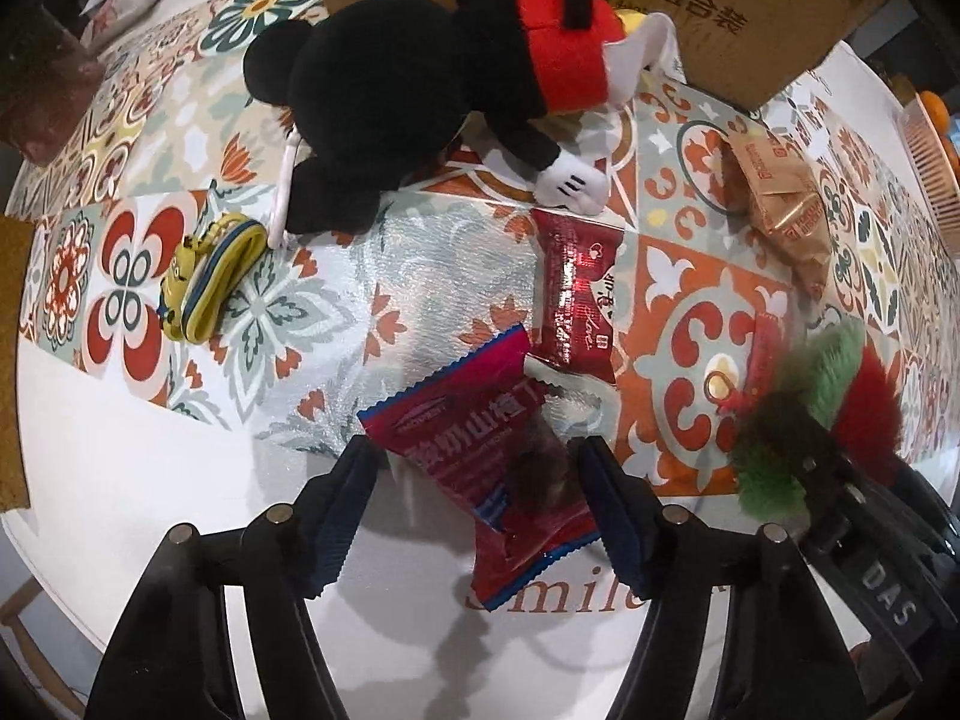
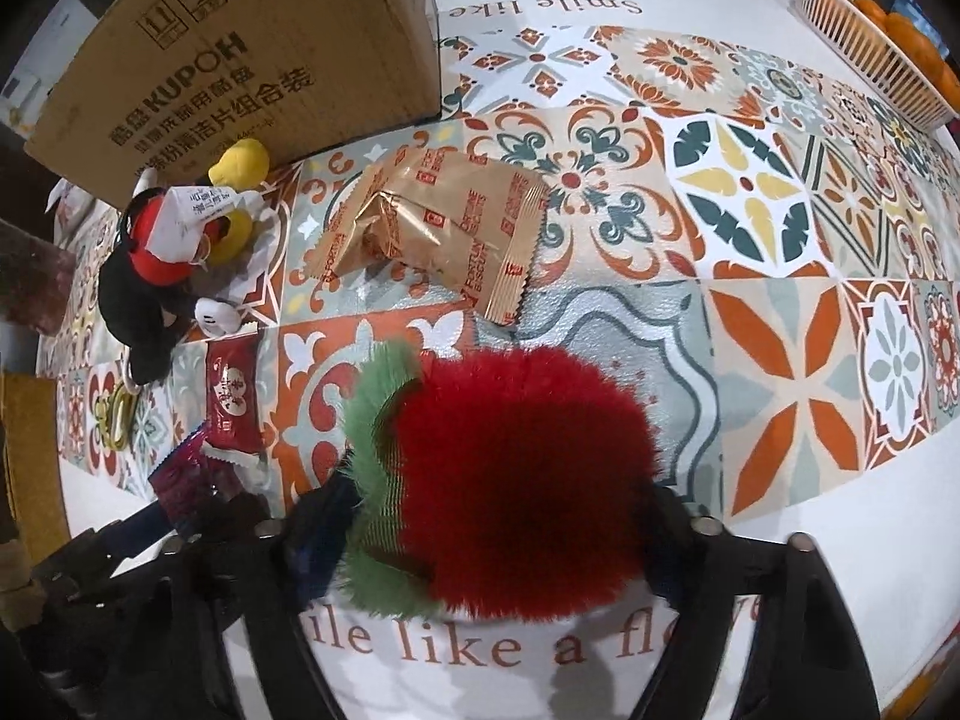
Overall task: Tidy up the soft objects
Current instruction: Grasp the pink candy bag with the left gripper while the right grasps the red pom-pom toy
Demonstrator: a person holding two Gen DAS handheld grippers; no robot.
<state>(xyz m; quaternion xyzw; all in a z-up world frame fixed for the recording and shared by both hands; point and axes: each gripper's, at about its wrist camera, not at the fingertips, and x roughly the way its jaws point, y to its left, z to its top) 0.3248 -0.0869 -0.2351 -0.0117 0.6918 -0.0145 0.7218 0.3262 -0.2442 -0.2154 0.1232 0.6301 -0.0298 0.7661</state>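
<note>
Both grippers are pointing almost straight down at the patterned tablecloth, side by side. The left gripper is straddling a red snack packet with blue edges that is lying flat on the cloth; its blue ribbed pads are standing on either side of the packet, and whether they are actually pressing on it cannot be told. The right gripper is straddling a fluffy red pompom with a green fringe, whose fur is filling the gap between the fingers and hiding the pads, so a firm grip cannot be told either. Beyond the left gripper a dark red sachet is lying just past the packet, a black mouse plush is resting face down against a cardboard box, and a gold biscuit packet is lying beyond the pompom
</note>
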